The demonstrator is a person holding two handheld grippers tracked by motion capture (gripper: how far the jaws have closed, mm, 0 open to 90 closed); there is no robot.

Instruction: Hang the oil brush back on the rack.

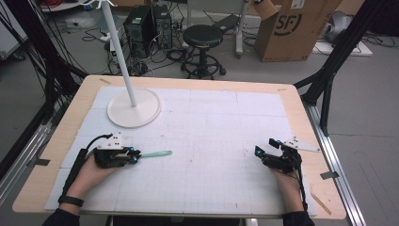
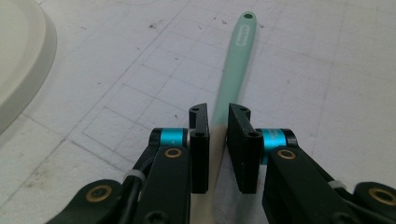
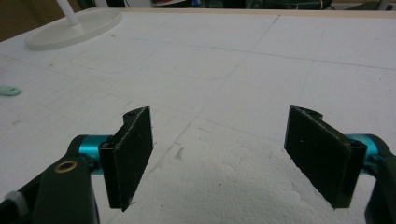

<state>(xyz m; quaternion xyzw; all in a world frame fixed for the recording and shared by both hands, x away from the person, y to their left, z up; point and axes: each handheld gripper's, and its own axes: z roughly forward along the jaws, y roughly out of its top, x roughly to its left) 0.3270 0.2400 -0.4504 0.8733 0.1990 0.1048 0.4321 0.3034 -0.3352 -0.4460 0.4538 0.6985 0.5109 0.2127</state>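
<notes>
On the far left of the table (image 1: pixel 56 136) stands a white round stand (image 1: pixel 134 108). Near it, the left gripper (image 1: pixel 134 155) is squeezed on a green spatula handle (image 2: pixel 236 60), which points right. At the right, the right gripper (image 1: pixel 266 147) is wide apart, holding nothing.

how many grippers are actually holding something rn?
1. The left gripper, at the table's near left, is shut on the mint-green utensil handle, which points away from it. The right gripper, at the near right, is open with nothing between its jaws.
</notes>
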